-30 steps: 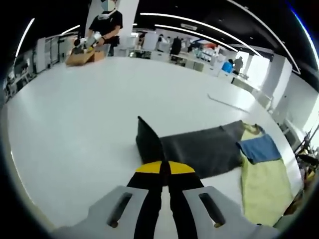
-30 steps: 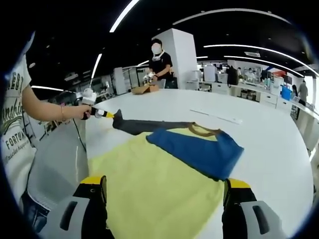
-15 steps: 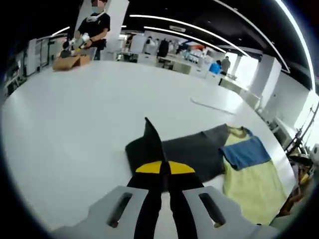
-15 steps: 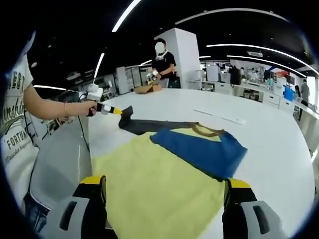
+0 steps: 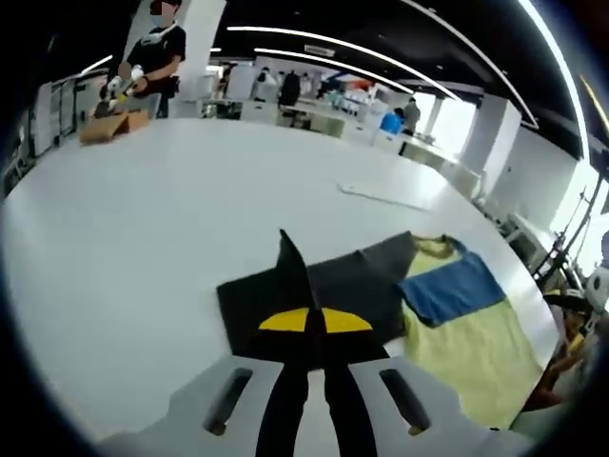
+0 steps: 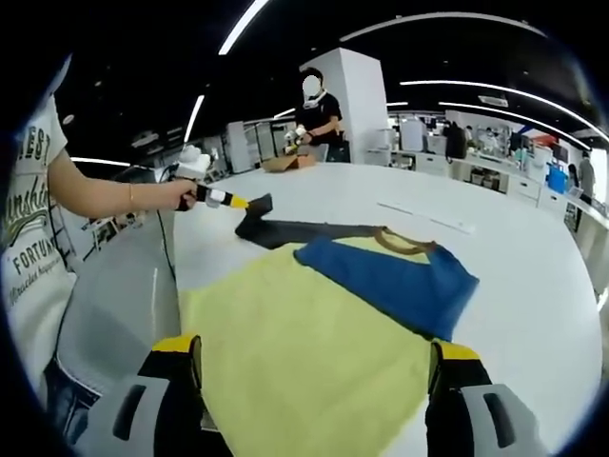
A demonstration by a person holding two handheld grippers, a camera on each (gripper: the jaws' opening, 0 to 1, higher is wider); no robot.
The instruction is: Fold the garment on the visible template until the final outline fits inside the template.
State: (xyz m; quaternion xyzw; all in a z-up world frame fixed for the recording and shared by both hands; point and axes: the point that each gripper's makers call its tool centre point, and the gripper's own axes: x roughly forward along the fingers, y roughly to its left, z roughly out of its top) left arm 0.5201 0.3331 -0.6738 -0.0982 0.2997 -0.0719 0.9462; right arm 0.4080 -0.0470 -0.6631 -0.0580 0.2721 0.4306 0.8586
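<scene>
A shirt [image 6: 314, 352] lies spread on a big white desk [image 5: 143, 219]; its body is pale yellow, one sleeve is blue [image 6: 395, 286] and the other is dark grey [image 5: 352, 286], with a tan collar at the neck.

In the left gripper view the left tongs [image 5: 309, 319] are clenched, their yellow-tipped jaws pressed together on the edge of the grey sleeve. The pinched cloth stands up in a sharp dark peak just beyond the tips, and the rest of the grey sleeve lies flat on the desk around and beyond them, running toward the yellow body [image 5: 466, 352] and blue sleeve at the right of that view.

In the right gripper view the same left tongs [image 6: 252, 203] come in from the left, held by a person's hand [image 6: 186, 195], lifting the grey sleeve's end off the desk at the far left edge of the shirt. The right tongs [image 6: 319, 367] hang released, jaws wide apart with one at each lower corner of the view; the yellow body lies between and beyond them, and whether they touch it cannot be told.

A white strip [image 6: 419, 217] lies on the desk beyond the collar. At the far end a person [image 6: 319, 119] stands by a cardboard box [image 6: 290, 163].
</scene>
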